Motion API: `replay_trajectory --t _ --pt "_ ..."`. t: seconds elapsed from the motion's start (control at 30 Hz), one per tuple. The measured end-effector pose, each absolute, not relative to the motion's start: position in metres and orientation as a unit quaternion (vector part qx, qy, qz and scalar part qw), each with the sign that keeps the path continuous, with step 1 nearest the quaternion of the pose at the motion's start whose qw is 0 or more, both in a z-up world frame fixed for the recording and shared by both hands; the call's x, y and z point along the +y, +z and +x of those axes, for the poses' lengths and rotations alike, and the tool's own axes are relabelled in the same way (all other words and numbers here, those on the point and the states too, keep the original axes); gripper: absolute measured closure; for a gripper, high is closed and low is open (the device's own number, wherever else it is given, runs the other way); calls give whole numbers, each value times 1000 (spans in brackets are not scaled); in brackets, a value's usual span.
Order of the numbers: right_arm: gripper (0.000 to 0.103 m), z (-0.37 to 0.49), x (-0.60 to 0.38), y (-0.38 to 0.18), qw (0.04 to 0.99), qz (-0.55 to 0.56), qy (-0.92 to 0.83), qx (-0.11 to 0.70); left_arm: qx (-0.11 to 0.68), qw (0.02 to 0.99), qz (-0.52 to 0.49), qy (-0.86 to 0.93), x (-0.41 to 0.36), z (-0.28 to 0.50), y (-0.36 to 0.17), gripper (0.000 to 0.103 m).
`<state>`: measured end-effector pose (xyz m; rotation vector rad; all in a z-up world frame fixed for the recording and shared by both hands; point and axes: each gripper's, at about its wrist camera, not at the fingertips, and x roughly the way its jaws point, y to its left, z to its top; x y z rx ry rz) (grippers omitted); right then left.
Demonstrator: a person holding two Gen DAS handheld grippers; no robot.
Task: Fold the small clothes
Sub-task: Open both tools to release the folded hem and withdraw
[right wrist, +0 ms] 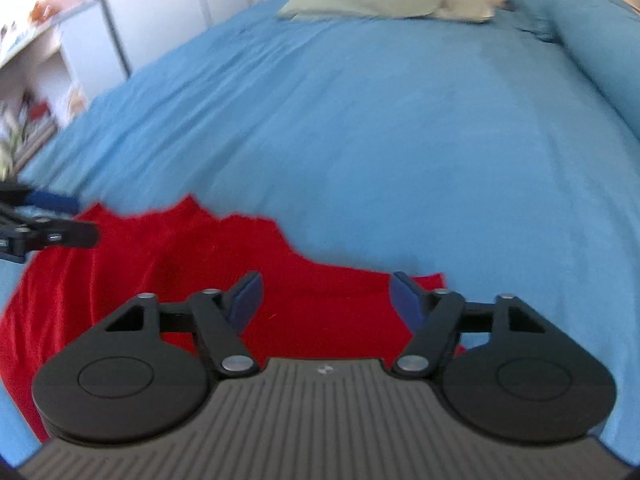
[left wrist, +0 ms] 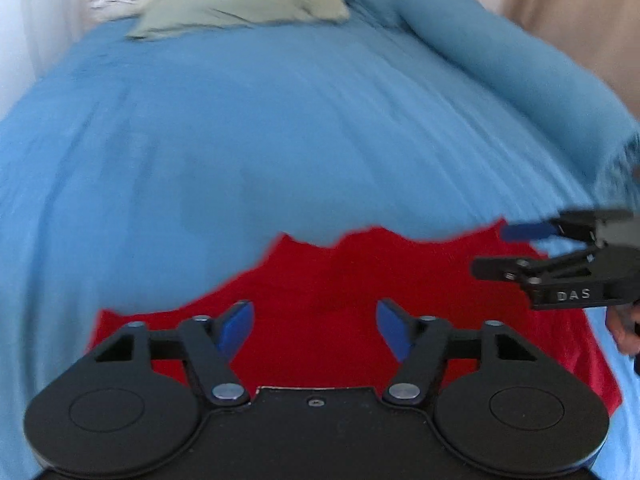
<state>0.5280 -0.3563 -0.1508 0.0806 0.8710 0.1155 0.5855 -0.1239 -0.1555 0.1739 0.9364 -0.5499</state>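
On the near edge of a blue bedspread [left wrist: 280, 140] lies a red garment [left wrist: 340, 280], spread flat with an uneven far edge. Left gripper [left wrist: 316, 326] hangs above it, blue pads spread apart, nothing between them. Right gripper [right wrist: 326, 300] likewise spread wide over the garment's right part, holding nothing; seen from the left wrist it enters from the right, part of a hand behind it. Grey-green pillow [right wrist: 380, 0] at the far end; rolled blue bedding [left wrist: 500, 60] beside it.
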Motion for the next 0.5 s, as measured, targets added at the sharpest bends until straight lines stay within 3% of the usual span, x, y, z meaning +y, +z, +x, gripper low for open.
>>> replay_trajectory --t 0.17,0.2,0.27,0.33,0.37,0.4,0.5 --pt "22 540 -339 -168 894 18 93 439 460 836 97 -283 -143 588 -177 42" --pt "22 542 -337 -172 891 14 98 443 464 833 96 -286 -144 588 -181 48" --pt "26 543 -333 -179 887 -1 106 449 472 827 103 -288 -149 591 -187 62" --pt "30 545 -329 -185 886 -16 108 451 477 823 111 -288 -149 594 -193 101" --pt "38 546 -328 -187 886 -21 108 451 477 823 113 -287 -149 594 -195 100" --pt "54 546 -327 -188 887 -27 106 450 476 824 114 -287 -149 594 -197 100" --pt "82 545 -329 -188 888 -36 104 447 467 829 117 -285 -150 592 -195 100"
